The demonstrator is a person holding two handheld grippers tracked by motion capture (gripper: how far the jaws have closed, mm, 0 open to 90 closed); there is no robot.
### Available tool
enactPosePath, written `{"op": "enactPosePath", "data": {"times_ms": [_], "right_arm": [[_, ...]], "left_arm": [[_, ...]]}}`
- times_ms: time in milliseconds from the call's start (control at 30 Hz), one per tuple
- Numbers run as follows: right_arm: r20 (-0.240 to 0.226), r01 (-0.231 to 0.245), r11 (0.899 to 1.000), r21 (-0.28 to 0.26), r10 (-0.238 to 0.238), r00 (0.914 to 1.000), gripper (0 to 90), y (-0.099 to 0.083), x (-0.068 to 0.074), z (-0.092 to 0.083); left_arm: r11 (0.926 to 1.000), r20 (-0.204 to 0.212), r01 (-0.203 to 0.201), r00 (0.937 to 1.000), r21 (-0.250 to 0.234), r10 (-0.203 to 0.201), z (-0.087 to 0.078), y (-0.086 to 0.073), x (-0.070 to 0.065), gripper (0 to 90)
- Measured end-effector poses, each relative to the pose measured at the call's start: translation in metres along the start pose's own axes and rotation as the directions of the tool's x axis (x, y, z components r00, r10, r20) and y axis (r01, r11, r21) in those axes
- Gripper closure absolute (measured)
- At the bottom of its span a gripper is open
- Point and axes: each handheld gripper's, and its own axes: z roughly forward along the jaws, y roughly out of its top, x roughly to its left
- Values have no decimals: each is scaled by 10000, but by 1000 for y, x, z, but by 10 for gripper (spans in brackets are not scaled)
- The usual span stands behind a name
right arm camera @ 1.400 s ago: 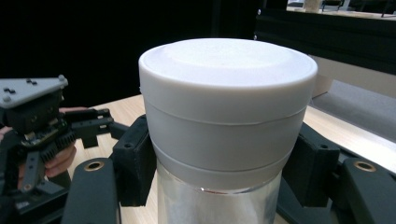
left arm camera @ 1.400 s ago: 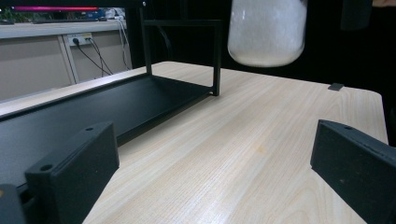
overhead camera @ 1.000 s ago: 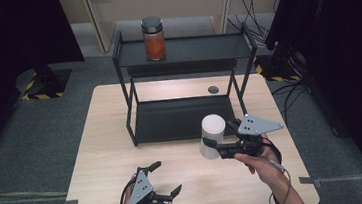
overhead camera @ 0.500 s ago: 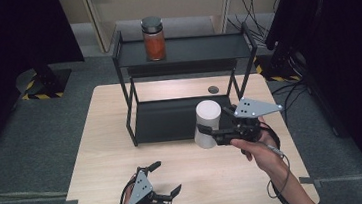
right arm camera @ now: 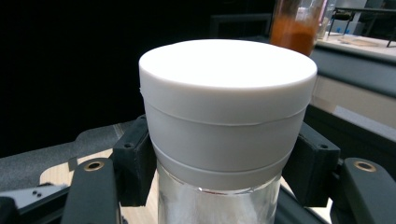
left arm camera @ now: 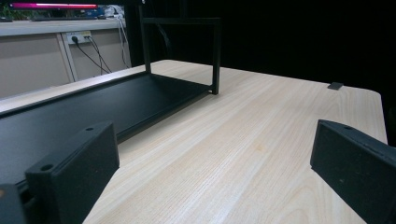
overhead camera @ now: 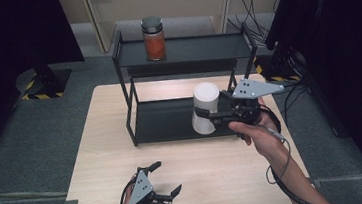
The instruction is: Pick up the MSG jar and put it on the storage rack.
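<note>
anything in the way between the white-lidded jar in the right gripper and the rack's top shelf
Nothing visible blocks it. The right gripper holds the white-lidded jar in front of the rack. The top shelf holds an orange-filled jar at its left; the rest looks bare.

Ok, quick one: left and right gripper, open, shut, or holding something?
Left gripper: open, nothing between its jaws, low over the table.
Right gripper: shut on the white-lidded jar, held in front of the black shelf.

Right gripper [overhead camera: 205, 113] clamped; left gripper [overhead camera: 169, 178] agape
</note>
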Motion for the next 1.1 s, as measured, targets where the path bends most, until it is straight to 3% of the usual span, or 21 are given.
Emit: {"op": "enactPosePath", "data": {"times_ms": [700,1100], "right_arm": [[366,88,10000,-22,-88,9993,355,62,-12,4],[597,114,9999,75,-118,9981,355,92,-17,19]], "left_arm": [[10000,-29,52,10000,-35,-52,0,-1,1,5],[10000,-3,50,10000,-20,-50,-1,-1,1,5]]}}
